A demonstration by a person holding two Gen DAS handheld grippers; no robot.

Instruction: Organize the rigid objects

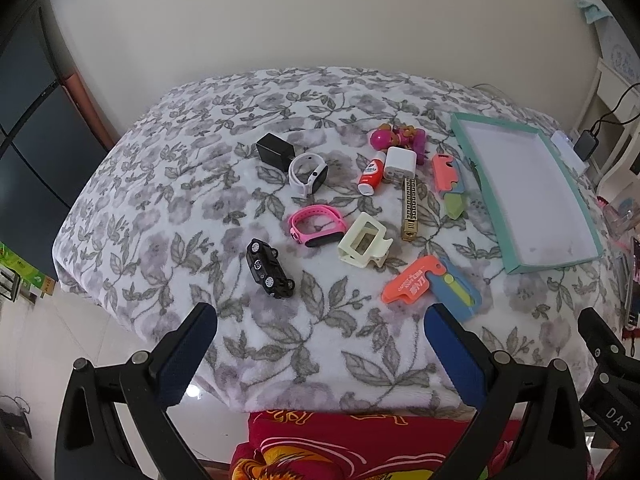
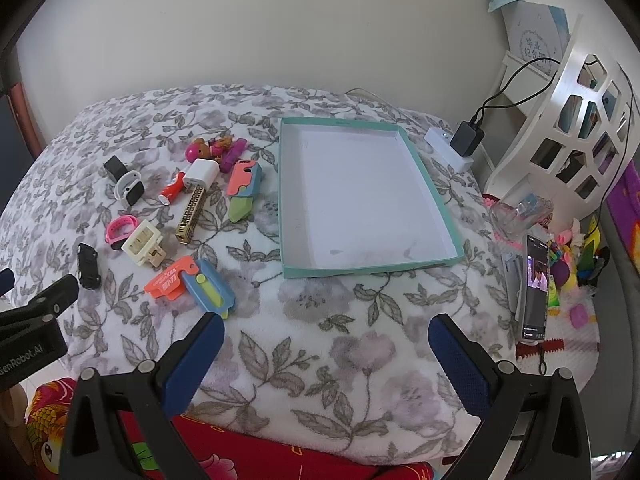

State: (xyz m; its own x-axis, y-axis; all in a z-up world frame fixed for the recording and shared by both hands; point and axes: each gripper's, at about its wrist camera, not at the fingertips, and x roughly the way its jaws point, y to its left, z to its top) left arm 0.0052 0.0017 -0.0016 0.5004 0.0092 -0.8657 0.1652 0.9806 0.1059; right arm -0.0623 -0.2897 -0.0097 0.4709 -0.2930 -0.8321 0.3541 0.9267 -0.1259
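Small rigid items lie scattered on a floral blanket [image 1: 168,184]: a black toy car [image 1: 270,269], a pink watch [image 1: 316,226], a white watch [image 1: 308,174], a black cube [image 1: 275,151], a cream clip [image 1: 363,241], a gold bar [image 1: 409,210], a white charger [image 1: 400,163], a red-white bottle [image 1: 371,174], a pink figure toy [image 1: 398,139] and two orange-blue toy knives [image 1: 432,286] [image 1: 450,184]. An empty teal tray [image 2: 362,196] [image 1: 524,192] sits to their right. My left gripper [image 1: 320,344] hangs open near the blanket's front edge. My right gripper [image 2: 326,354] is open too, in front of the tray.
A red patterned cloth [image 2: 248,456] hangs below the blanket's front edge. At the right stand a phone [image 2: 535,286], a white lattice shelf [image 2: 580,120], a black plugged-in adapter [image 2: 467,138] and small trinkets [image 2: 572,264]. A cream wall [image 1: 320,20] backs the surface.
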